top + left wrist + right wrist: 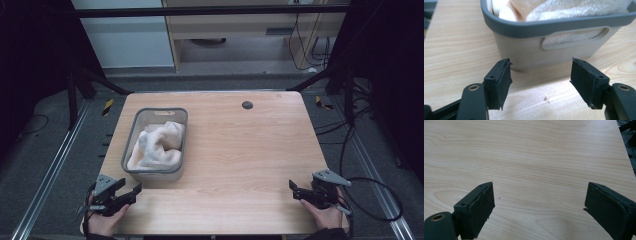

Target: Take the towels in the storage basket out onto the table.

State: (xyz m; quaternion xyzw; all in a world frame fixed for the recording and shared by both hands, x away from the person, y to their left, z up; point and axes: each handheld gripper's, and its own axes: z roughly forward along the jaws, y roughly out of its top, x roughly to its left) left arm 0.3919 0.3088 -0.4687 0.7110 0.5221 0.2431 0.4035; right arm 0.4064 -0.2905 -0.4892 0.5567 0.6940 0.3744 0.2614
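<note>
A grey plastic basket (156,172) holding a crumpled cream towel (157,145) stands on the left half of a light wooden table (240,150), its near end wall close to the table's front edge. In the left gripper view, the basket's handle slot (574,37) faces the camera, towel showing through it and heaped above the dark rim. The left gripper (131,192), held just short of the basket's near left corner, has its jaws spread wide with nothing between them, pointed at that end wall. The right gripper (295,189) rests at the table's front right, well apart from the basket, its jaws likewise parted over bare wood. A small dark round cap (247,105) sits near the far edge.
</note>
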